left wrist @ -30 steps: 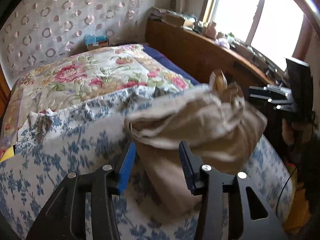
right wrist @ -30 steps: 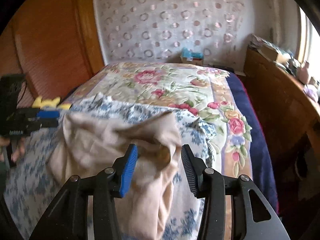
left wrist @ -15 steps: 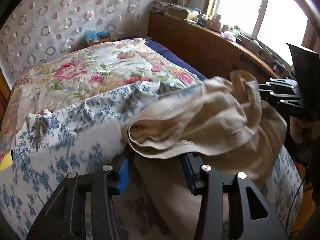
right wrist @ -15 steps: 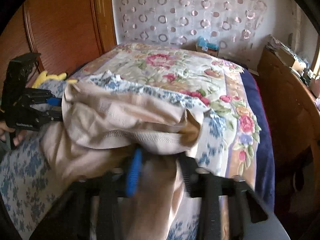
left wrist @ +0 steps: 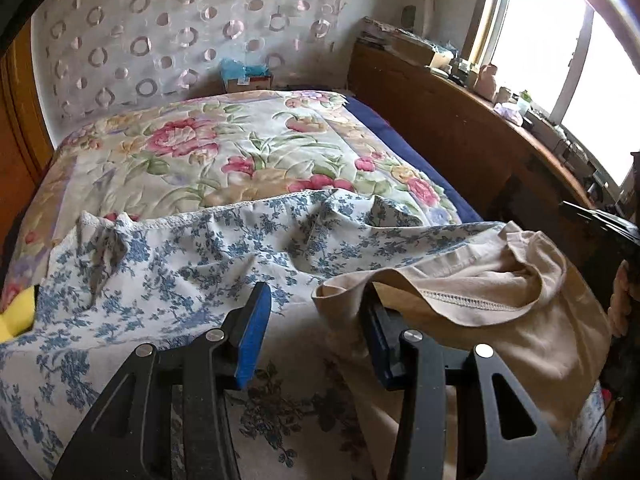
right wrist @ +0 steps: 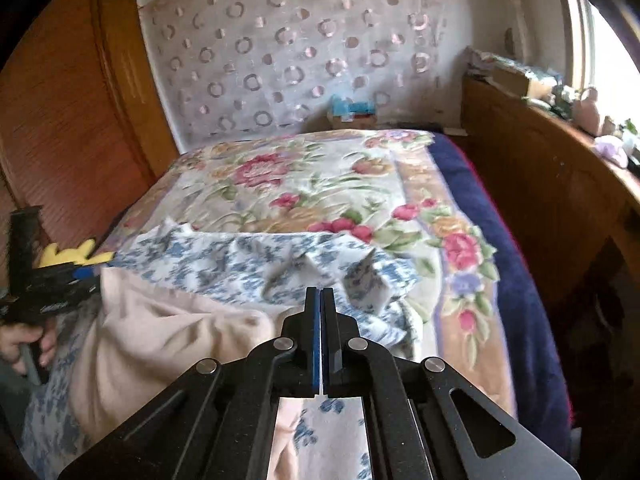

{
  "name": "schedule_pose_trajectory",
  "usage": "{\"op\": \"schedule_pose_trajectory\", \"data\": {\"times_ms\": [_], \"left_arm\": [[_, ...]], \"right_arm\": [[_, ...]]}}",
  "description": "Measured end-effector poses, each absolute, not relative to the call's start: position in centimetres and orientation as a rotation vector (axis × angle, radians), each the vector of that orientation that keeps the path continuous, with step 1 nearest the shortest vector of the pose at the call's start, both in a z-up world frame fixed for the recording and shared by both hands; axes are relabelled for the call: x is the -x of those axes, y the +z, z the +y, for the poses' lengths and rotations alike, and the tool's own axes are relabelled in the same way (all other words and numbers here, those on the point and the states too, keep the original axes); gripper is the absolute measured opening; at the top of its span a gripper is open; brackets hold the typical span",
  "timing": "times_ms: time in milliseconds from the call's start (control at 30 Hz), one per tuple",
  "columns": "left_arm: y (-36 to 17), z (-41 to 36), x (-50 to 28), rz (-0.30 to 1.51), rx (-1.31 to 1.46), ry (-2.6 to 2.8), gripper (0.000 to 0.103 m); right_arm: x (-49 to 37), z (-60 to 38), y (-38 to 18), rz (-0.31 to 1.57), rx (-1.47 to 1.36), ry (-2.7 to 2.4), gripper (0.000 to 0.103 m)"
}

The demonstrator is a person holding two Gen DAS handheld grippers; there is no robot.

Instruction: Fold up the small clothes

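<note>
Beige garment (left wrist: 500,312) lies crumpled crosswise

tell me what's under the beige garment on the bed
The beige garment lies on a blue-flowered white cloth, which shows along its far and left edges. That cloth overlaps a floral quilt. Whatever sits directly beneath the garment's middle is covered.

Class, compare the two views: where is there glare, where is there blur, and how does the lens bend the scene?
Left wrist: window blown out white, cloth sharp. Right wrist: beige garment and left gripper smeared by motion. Both: fisheye curves edges, dark corners.
</note>
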State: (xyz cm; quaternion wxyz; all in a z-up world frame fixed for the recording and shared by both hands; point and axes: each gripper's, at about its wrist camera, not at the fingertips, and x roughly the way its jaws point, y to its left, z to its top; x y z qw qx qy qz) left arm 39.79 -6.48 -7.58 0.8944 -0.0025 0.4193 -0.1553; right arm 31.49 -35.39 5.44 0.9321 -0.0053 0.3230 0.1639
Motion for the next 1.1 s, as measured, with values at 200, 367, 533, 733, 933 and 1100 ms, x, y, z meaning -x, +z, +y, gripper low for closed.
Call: {"op": "schedule_pose_trajectory", "data": {"times_ms": [200, 367, 533, 733, 933, 1100], "left_arm": [[-7.1, -7.1, -39.6, 0.862, -0.002, -0.33, 0.046], [-6.6, -7.1, -39.1, 0.856, -0.009, -0.335, 0.046], [-6.2, -6.7, -38.6, 0.859, 0.015, -0.358, 0.046], [-6.3, -6.8, -36.8, 0.891, 0.026, -0.435, 0.061], [-8.2, -7.8, -36.1, 0.945, -0.02, -0.446, 0.069], [-8.8, -7.9, -36.4, 0.952, -0.014, -0.437, 0.069]], "right_arm": [[-31.7, -32.8, 4.4, 0.735, 0.085, 0.45, 0.033], [-34.3, -32.3, 3.5, 0.809, 0.083, 0.516, 0.033], [-34.9, -33.5, 4.9, 0.734, 0.048, 0.485, 0.002], [-35.5, -37.1, 5.5, 0.712, -0.005, 0.271, 0.005], [-32.9, -37.1, 5.7, 0.738, -0.002, 0.303, 0.063], [-31.6, -36.4, 4.4, 0.815, -0.006, 0.329, 0.068]]}}
